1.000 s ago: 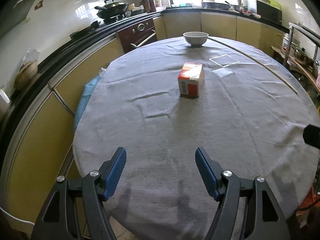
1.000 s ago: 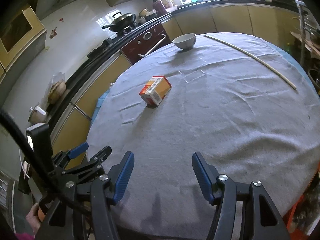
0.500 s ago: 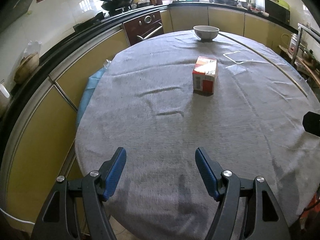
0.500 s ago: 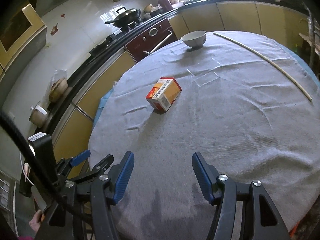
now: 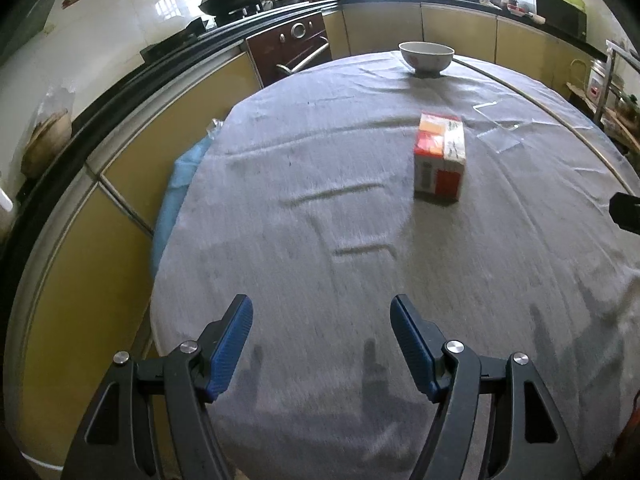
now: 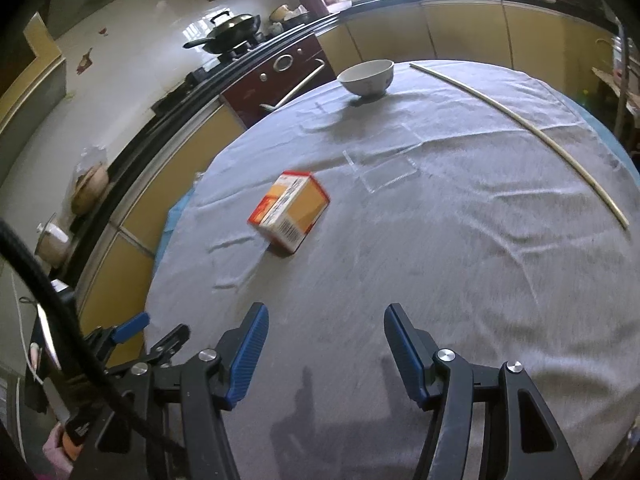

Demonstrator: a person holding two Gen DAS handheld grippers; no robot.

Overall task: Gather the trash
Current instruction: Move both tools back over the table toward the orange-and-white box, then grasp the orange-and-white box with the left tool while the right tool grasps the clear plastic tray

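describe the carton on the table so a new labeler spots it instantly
Round table under a grey cloth, near its middle: a small red-and-orange carton with a barcode. The white bowl sits at the far edge; flat clear plastic pieces lie beside the carton. It's the only box.

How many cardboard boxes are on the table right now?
1. The red and orange box lies near the middle of the grey tablecloth, nearer than the white bowl and beside the clear plastic pieces. No other box shows in either view.
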